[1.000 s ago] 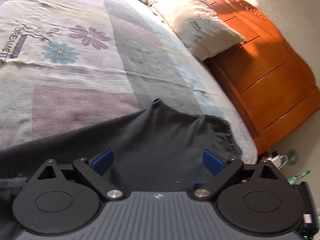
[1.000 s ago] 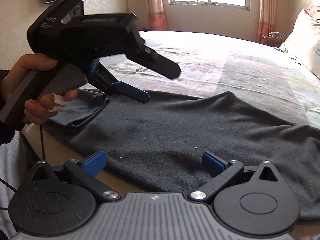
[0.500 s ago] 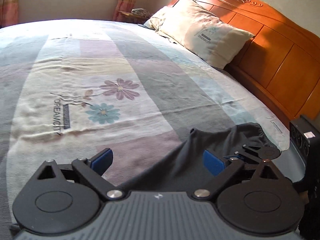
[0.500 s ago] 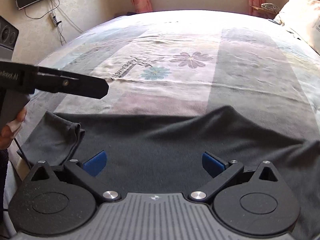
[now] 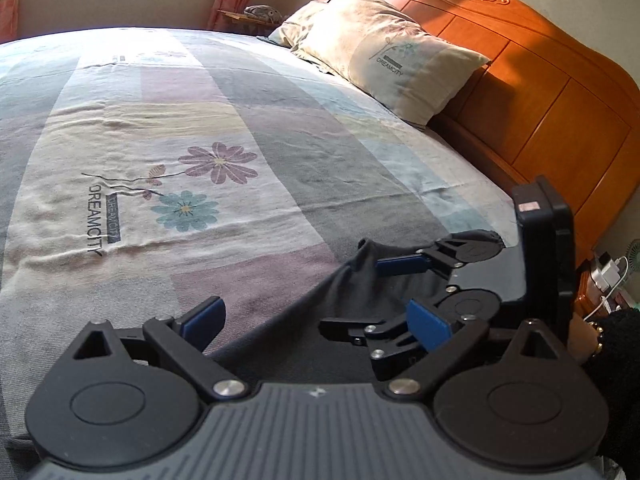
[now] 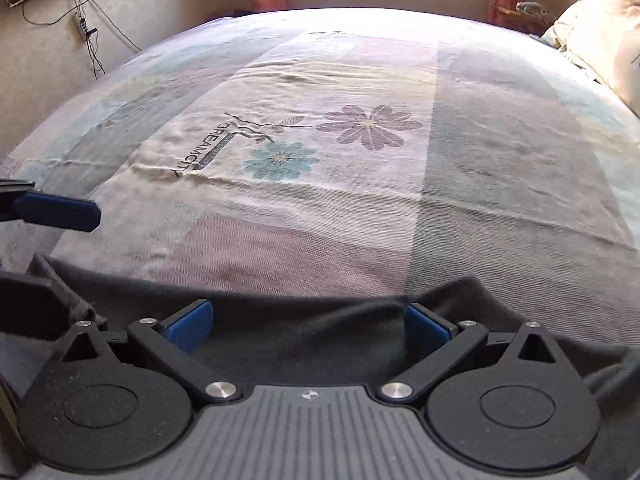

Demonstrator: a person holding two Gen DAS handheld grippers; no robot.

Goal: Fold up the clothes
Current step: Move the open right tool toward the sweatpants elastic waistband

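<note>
I see a dark grey garment [image 6: 304, 332], rumpled, along the bed's [image 6: 360, 208] near edge at the frame's bottom. My right hand-held gripper [image 6: 308, 326] gapes wide over its edge, holding nothing; my left hand-held gripper [image 5: 316, 318] likewise, empty. A pillow [image 5: 384, 60] lies upper right.

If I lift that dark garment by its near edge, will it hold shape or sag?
The dark garment will probably sag: it already lies in soft folds and a raised peak. It looks thin, so likely light. It may drag on the textured bedspread rather than slide.
</note>
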